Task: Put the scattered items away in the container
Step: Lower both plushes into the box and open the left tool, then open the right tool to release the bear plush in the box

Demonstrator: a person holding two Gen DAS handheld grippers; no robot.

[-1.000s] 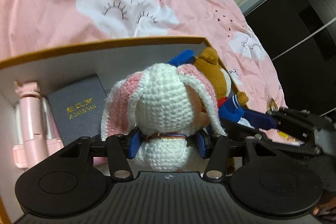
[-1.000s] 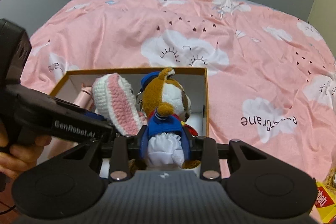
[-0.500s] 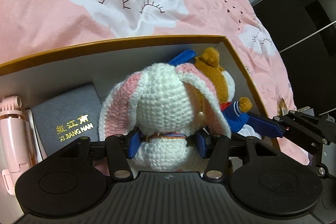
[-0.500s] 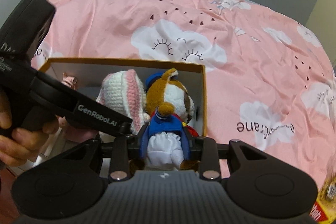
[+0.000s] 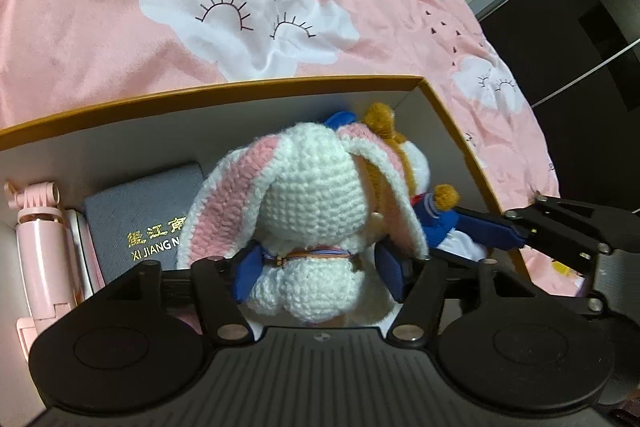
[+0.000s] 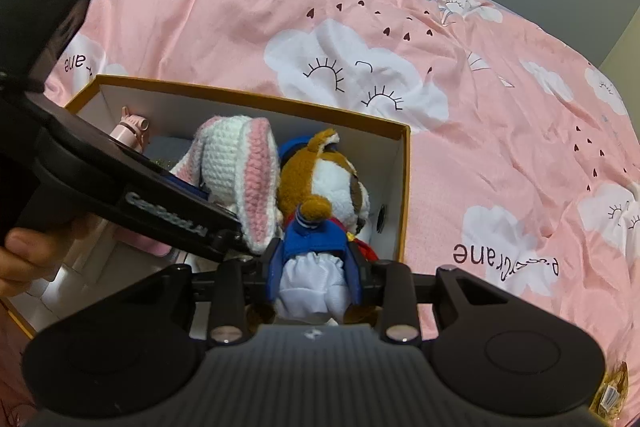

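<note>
Left gripper (image 5: 318,267), jaws just spreading off the soft, light crochet rabbit (image 5: 308,195); right gripper (image 6: 314,267) pinches the plush dog (image 6: 320,187) at its compressible waist.

- Bed (image 6: 248,7): covered by a pink sheet printed with white clouds, closed eyes and small dark hearts.
- Cardboard box (image 6: 403,187): open-topped, orange-rimmed, white inside, resting on the sheet.
- Yellow packet (image 6: 612,393): lying at the bed's near right edge.
</note>
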